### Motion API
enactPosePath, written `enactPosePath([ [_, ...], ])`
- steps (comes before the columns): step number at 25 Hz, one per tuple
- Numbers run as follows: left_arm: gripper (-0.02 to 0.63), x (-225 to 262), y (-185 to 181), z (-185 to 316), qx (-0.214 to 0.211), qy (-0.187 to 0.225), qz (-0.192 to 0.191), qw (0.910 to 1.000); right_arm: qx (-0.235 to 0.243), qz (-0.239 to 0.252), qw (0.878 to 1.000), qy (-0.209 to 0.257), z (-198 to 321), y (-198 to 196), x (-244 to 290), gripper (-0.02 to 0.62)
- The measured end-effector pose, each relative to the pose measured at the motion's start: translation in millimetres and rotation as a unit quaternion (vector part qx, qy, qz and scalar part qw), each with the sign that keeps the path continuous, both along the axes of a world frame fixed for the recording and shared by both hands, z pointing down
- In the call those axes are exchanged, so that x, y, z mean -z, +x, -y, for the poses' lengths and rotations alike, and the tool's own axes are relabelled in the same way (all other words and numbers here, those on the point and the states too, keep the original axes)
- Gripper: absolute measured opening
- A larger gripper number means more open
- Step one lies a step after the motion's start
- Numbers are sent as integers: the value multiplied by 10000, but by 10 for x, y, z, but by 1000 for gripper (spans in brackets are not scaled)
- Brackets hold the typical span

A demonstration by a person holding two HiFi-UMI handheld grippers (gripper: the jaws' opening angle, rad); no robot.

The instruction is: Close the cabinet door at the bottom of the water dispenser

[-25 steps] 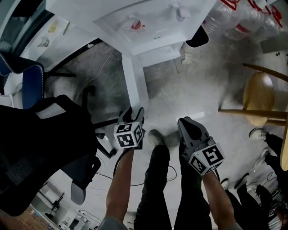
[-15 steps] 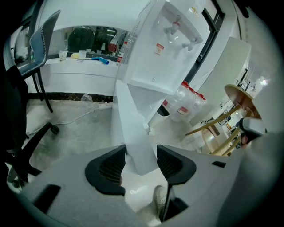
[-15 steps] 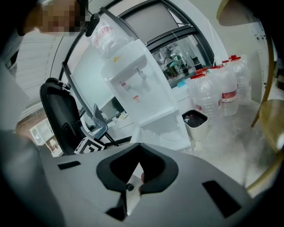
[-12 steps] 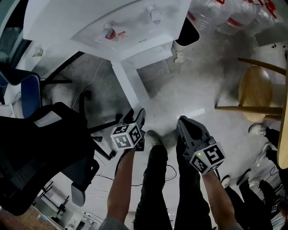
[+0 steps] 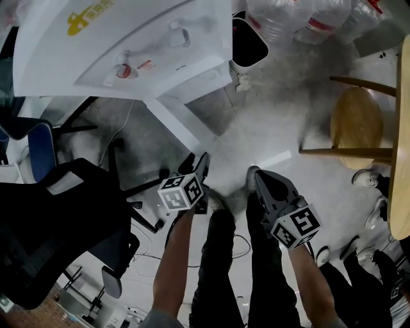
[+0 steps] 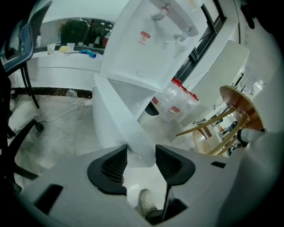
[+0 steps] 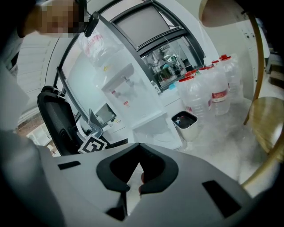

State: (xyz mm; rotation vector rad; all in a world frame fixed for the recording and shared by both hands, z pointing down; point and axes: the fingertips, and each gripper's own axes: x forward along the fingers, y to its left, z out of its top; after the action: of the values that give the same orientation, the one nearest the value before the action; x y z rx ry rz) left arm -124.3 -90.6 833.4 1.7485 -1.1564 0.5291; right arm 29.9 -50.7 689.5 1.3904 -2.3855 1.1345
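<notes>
The white water dispenser [image 5: 128, 45] stands at the top of the head view. Its bottom cabinet door [image 5: 182, 125] is swung open, a thin white panel that juts toward me. My left gripper [image 5: 202, 160] is at the door's free edge. In the left gripper view that door [image 6: 120, 115] reaches down between the jaws of the left gripper [image 6: 141, 159], which are closing with a gap still on the left side. My right gripper [image 5: 255, 174] hangs to the right of the door, shut and empty. In its own view the right gripper [image 7: 140, 146] points at the dispenser [image 7: 128, 102].
A black office chair [image 5: 51, 218] and a blue chair [image 5: 45, 141] crowd the left. A bin [image 5: 250, 45] and several water bottles [image 5: 301, 19] stand right of the dispenser. A wooden stool [image 5: 355, 128] is at the right. My own legs and shoes are below the grippers.
Both grippers have moved forward toward the dispenser, which now sits larger and further left in the head view. The left gripper has come up to the door's free edge.
</notes>
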Motion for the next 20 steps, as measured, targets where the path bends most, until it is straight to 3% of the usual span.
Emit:
enactPosePath([
  [10,198,27,506,283,-554,105,-77,9984,-137,-21,9999,-33,124,337,-23,11],
  [20,221,2,1030,804,-1138,461,34,9924,-332,-83,9994,-76,238,716,-110,11],
])
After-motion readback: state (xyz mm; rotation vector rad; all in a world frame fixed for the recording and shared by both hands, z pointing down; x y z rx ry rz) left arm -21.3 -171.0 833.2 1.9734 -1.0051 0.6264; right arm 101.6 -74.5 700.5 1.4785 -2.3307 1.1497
